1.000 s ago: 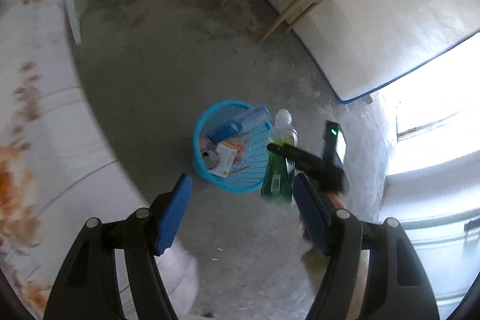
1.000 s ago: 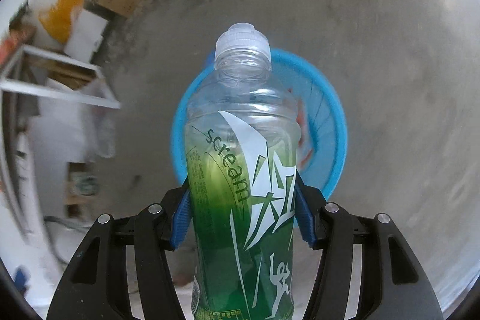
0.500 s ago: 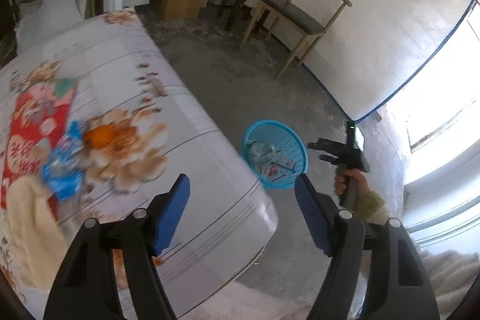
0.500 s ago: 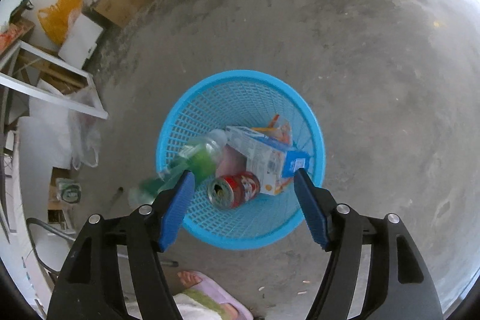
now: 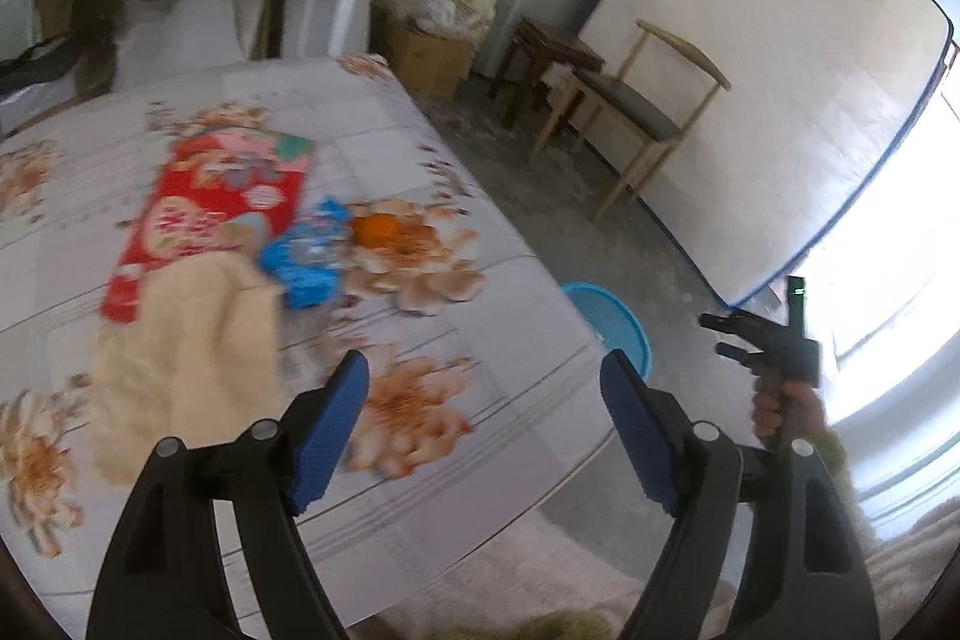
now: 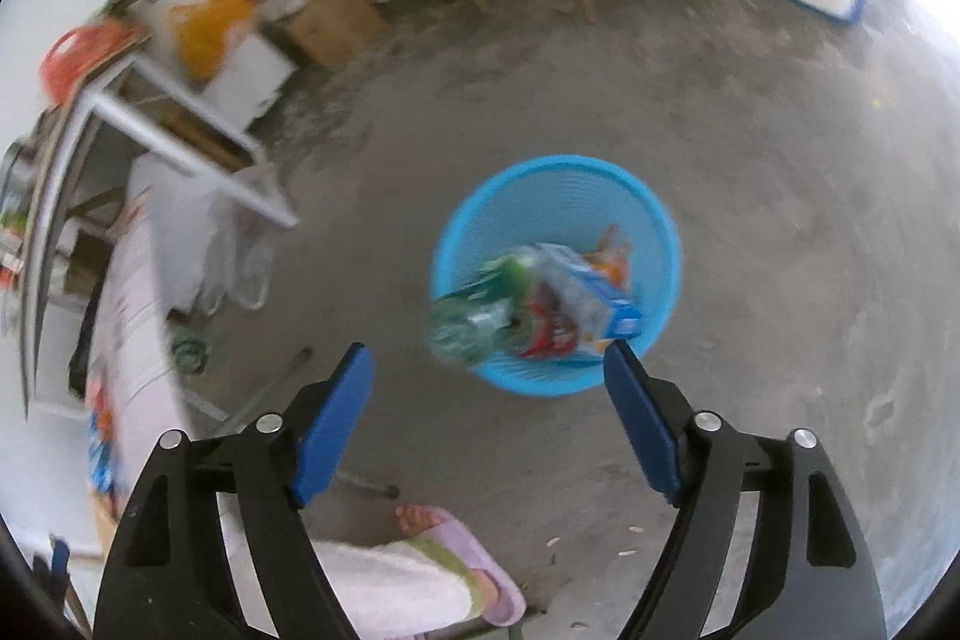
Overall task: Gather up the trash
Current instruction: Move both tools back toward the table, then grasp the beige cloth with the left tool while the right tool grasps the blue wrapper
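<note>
Now | one blue basket [image 6: 558, 196] | one green bottle [image 6: 474, 322] | one carton [image 6: 591, 295]

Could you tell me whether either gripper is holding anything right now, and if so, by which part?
Nothing is held: the left gripper and right gripper are both open and empty; the green bottle lies in the blue basket.

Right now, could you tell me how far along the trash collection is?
Done: the green bottle lies in the blue basket with a red can and a carton. In hand: nothing; the right gripper has just been opening and is empty, and so is the left gripper, above the bed. Left: the blue wrapper and the red packet on the bed, which is likely trash too.
</note>
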